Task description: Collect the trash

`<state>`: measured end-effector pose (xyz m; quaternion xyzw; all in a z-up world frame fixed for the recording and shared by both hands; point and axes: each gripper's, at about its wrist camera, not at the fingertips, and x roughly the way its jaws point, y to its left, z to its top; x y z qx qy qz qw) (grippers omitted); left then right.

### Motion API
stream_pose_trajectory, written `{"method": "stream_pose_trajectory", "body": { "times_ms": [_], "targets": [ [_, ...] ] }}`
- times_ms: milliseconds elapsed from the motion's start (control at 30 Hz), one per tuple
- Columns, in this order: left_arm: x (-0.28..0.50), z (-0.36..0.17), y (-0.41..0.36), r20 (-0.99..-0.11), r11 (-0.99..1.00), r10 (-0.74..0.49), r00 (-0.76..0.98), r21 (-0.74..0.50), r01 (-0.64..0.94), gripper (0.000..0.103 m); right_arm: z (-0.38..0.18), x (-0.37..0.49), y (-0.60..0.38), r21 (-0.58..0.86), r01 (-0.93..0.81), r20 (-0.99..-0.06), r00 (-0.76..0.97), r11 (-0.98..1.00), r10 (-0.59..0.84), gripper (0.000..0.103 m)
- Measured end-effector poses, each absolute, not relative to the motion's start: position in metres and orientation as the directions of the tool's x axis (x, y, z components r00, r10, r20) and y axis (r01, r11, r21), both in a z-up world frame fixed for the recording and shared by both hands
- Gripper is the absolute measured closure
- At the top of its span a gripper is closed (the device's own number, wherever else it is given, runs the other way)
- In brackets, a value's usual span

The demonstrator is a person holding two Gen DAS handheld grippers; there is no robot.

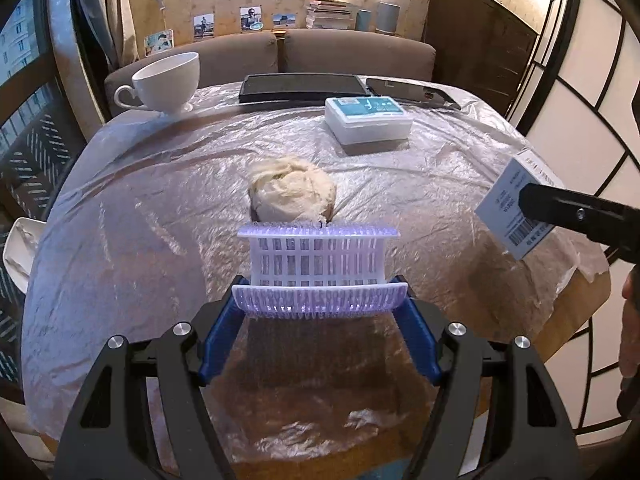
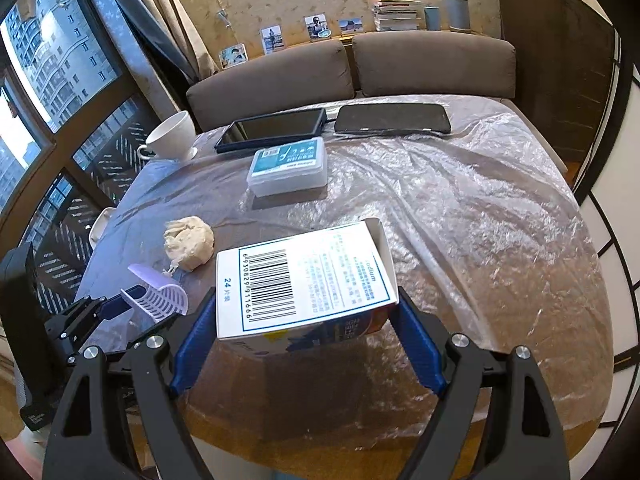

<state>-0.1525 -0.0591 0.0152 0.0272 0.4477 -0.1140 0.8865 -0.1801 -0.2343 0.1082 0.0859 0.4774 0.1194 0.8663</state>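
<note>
Plastic sheeting covers the worktop point(image 1: 460, 160). Left claw point(image 1: 320, 300), clamped on a slotted scoop point(image 1: 320, 264), has the crumpled paper ball point(image 1: 292, 190) lying straight ahead, just beyond the scoop's far rim. Right claw point(image 2: 308, 316), clamped on a barcoded box point(image 2: 304, 280), is farther from the ball, which lies ahead to its left.

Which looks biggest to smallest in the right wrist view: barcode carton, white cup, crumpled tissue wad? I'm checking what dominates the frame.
1. barcode carton, held close to the camera in the right gripper, so nearness inflates it.
2 and 3. white cup and crumpled tissue wad look about alike; unranked.
</note>
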Motion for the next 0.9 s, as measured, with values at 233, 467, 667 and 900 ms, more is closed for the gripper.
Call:
{"method": "stream_pose_trajectory", "body": {
  "times_ms": [233, 467, 667, 900],
  "targets": [
    [-0.163, 0.004, -0.063, -0.809, 0.971, -0.148, 0.57, -0.01, 0.238, 0.03, 0.105, -0.187, -0.232, 0.266, -0.131, -0.811, 0.505, 0.955, 0.295, 0.022],
    [-0.172, 0.026, -0.056, -0.774, 0.971, -0.185, 0.605, -0.051, 0.232, 0.03, 0.112, -0.191, -0.227, 0.259, -0.163, -0.806, 0.506, 0.952, 0.306, 0.022],
    [-0.17, 0.061, -0.044, -0.719, 0.972, -0.215, 0.661, -0.09, 0.219, 0.03, 0.116, -0.191, -0.223, 0.269, -0.178, -0.796, 0.511, 0.946, 0.323, 0.022],
    [-0.172, 0.086, -0.039, -0.674, 0.972, -0.226, 0.703, -0.104, 0.212, 0.03, 0.118, -0.195, -0.222, 0.275, -0.181, -0.794, 0.511, 0.944, 0.329, 0.022]
  ]
}}
